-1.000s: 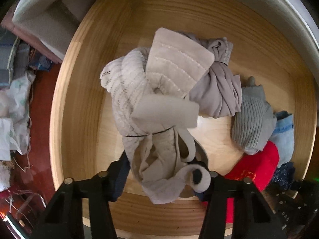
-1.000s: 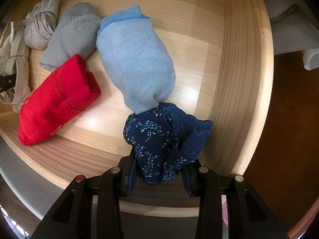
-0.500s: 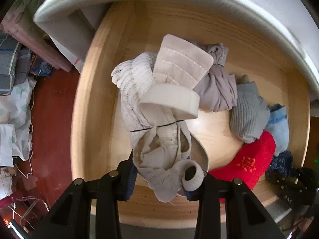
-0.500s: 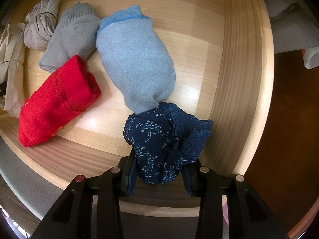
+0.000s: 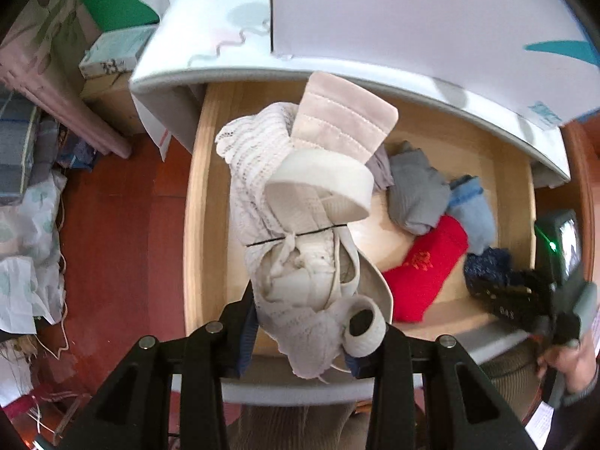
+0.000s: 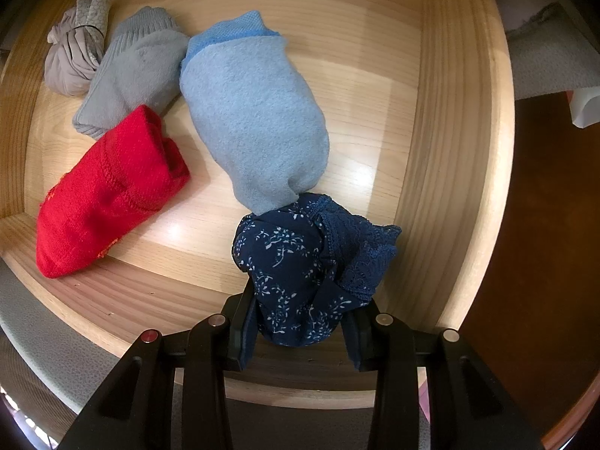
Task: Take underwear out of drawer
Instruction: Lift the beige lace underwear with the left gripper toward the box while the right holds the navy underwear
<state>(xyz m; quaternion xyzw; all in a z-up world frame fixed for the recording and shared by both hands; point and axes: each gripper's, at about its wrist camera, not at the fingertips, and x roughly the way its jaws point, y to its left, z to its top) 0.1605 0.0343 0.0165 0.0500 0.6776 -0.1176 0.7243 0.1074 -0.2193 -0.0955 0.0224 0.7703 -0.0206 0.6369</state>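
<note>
In the left wrist view my left gripper (image 5: 300, 333) is shut on a cream and beige bundle of underwear (image 5: 300, 225), bound by a thin black band, and holds it well above the open wooden drawer (image 5: 195, 225). In the right wrist view my right gripper (image 6: 300, 332) is shut on a navy floral underwear bundle with lace trim (image 6: 311, 270), low at the drawer's front right corner. That gripper and the person's hand also show at the right edge (image 5: 525, 300) of the left wrist view.
On the drawer floor (image 6: 356, 120) lie a red roll (image 6: 108, 195), a light blue roll (image 6: 255, 120), a grey roll (image 6: 131, 75) and a taupe bundle (image 6: 75, 60). A white cabinet top (image 5: 375, 18) overhangs the drawer's back. Piled fabric and bags (image 5: 26, 206) lie on the red-brown floor at left.
My left gripper closed on the cream bundle and lifted it up out of the drawer, so the drawer looks smaller and farther. The right gripper kept still, holding the navy bundle.
</note>
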